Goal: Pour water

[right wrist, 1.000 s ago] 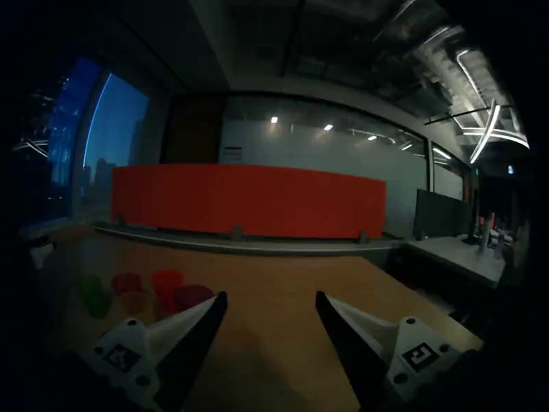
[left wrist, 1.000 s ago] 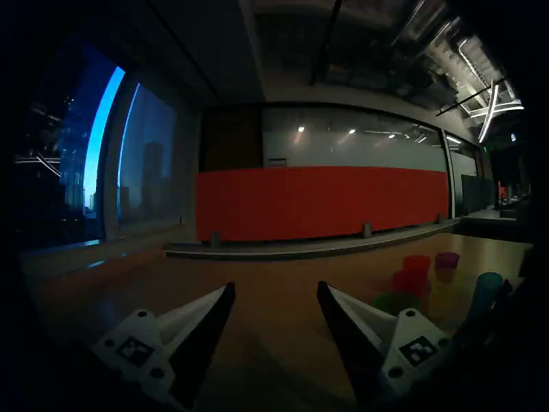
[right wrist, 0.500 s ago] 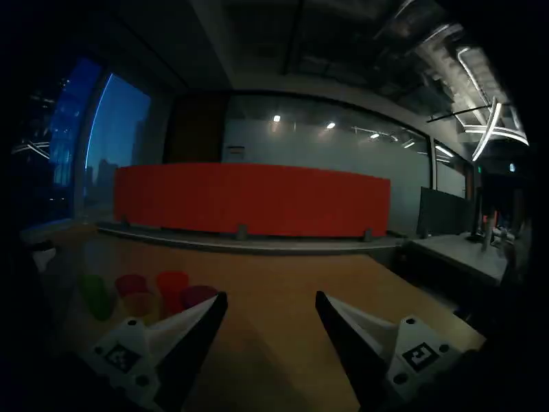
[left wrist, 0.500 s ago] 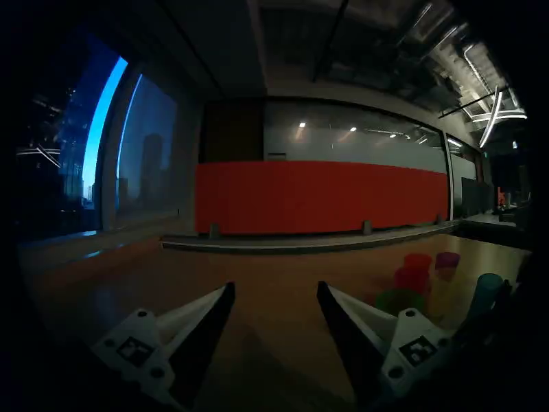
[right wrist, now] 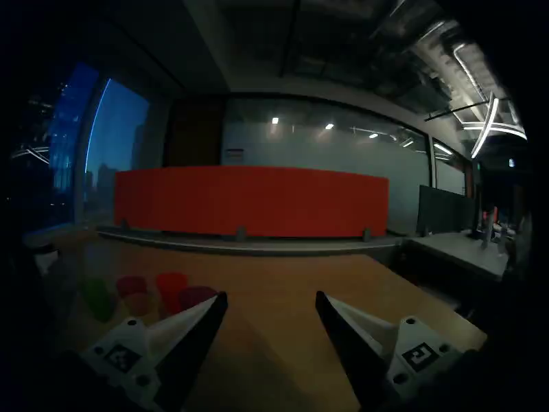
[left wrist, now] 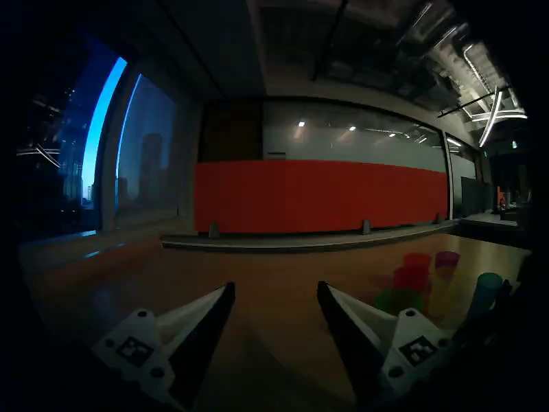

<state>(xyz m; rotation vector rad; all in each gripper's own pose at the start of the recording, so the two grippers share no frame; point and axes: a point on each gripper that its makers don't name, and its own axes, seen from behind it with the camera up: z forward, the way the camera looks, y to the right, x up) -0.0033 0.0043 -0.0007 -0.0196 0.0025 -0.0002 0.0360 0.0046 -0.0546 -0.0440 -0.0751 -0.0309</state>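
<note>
Left gripper (left wrist: 275, 285) barely moved, cups (left wrist: 412, 278) upright

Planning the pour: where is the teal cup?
The teal cup stands far right in the left gripper view, on the table, right of the purple cup.

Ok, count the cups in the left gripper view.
5 for certain: green cup nearest, near red cup behind it, far red cup beyond, purple cup right of that, teal cup at the right edge. Dim light may hide another.

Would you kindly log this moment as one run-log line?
left gripper: open, empty | right gripper: open, empty | cups: standing on table | pouring: not begun
</note>
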